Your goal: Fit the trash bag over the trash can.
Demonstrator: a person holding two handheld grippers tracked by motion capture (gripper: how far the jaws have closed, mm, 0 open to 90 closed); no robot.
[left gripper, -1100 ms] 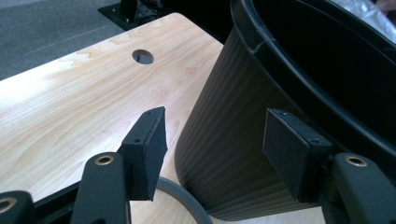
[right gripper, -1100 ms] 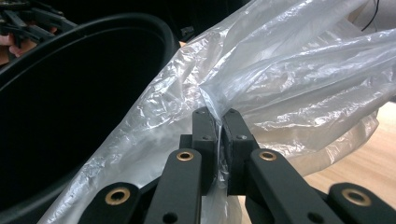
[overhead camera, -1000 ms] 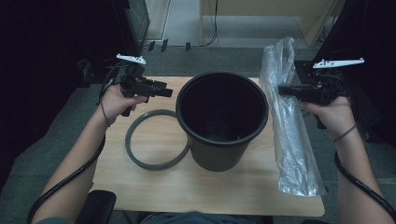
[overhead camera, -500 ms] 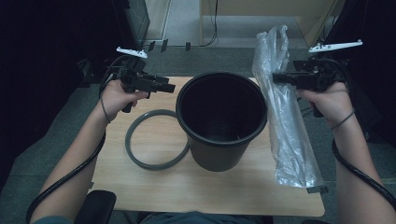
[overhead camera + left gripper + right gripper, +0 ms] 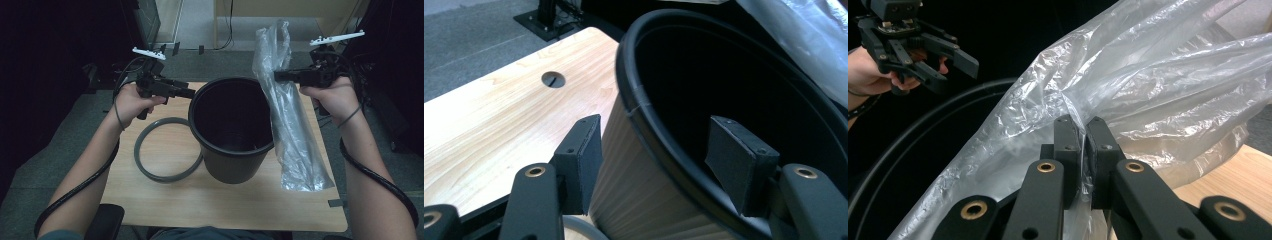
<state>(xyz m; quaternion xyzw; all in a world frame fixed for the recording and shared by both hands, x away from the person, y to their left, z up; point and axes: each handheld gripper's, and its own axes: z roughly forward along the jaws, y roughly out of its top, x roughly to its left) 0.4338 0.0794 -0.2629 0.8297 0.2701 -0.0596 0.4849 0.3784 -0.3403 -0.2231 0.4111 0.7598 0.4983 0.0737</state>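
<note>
Right gripper (image 5: 278, 76) raised beside the far right rim of the black bucket (image 5: 231, 131), jaws clamped on a clear plastic bag (image 5: 292, 135) whose lower end rests on the wooden table (image 5: 210, 200). Left gripper (image 5: 189, 93) level at the bucket's left rim, jaws wide, empty, straddling that rim. Grey ring (image 5: 162, 149) flat on table, touching the bucket's left side. Both forearms extended forward.

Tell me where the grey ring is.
In the high view, the grey plastic ring lies flat on the wooden table, left of the black plastic bucket, against its base.
</note>
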